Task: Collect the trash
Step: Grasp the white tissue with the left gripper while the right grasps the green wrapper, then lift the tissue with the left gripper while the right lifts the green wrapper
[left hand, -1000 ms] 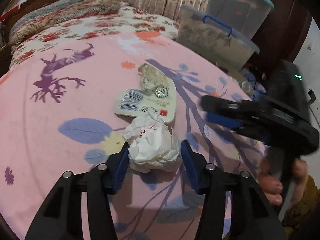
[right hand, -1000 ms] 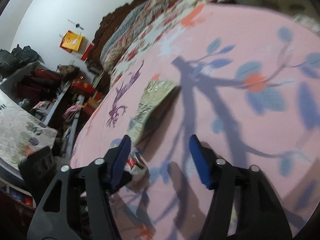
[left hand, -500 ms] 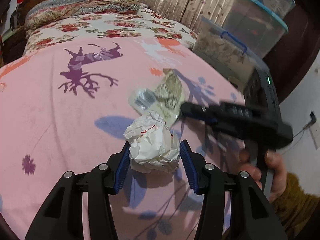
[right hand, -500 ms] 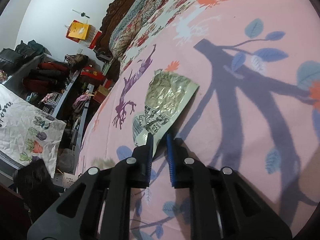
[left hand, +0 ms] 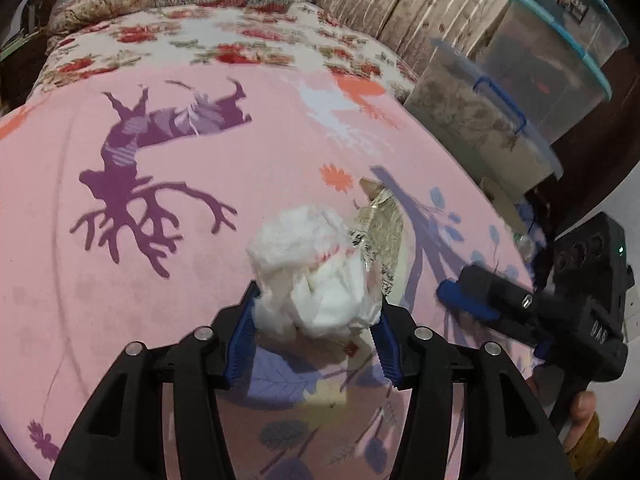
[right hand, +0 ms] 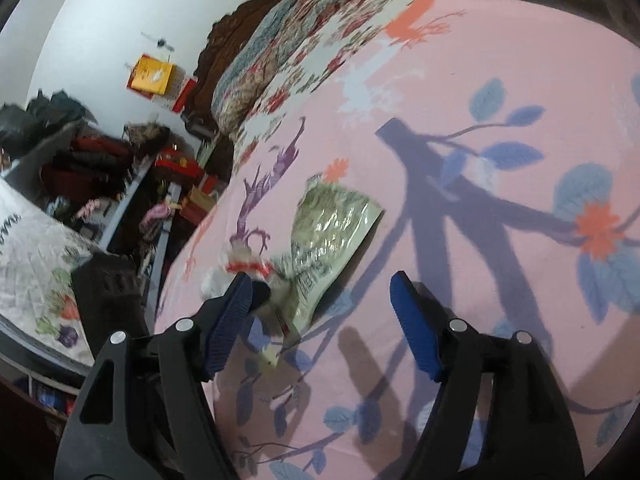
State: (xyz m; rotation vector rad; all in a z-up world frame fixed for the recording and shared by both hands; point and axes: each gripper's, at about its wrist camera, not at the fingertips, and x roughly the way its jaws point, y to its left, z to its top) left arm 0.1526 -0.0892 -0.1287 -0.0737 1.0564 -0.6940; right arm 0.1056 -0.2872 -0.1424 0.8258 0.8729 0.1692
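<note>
My left gripper [left hand: 314,320] is shut on a crumpled white paper wad [left hand: 312,272] and holds it above the pink bedspread [left hand: 120,280]. The wad also shows blurred in the right wrist view [right hand: 240,268]. A flat shiny food wrapper [right hand: 328,236] lies on the bedspread; in the left wrist view it [left hand: 380,236] is partly hidden behind the wad. My right gripper [right hand: 324,312] is open and empty, just short of the wrapper's near edge. It also shows at the right of the left wrist view [left hand: 460,300].
Stacked clear storage bins [left hand: 520,104] stand beyond the bed's far right edge. A floral quilt [left hand: 180,8] lies at the head of the bed. Cluttered shelves [right hand: 100,184] and a patterned bag [right hand: 32,272] stand left of the bed.
My right gripper shut beside the wrapper half a second ago and has since opened wide and pulled back. My left gripper has lifted the paper wad higher. The wrapper still lies on the bed.
</note>
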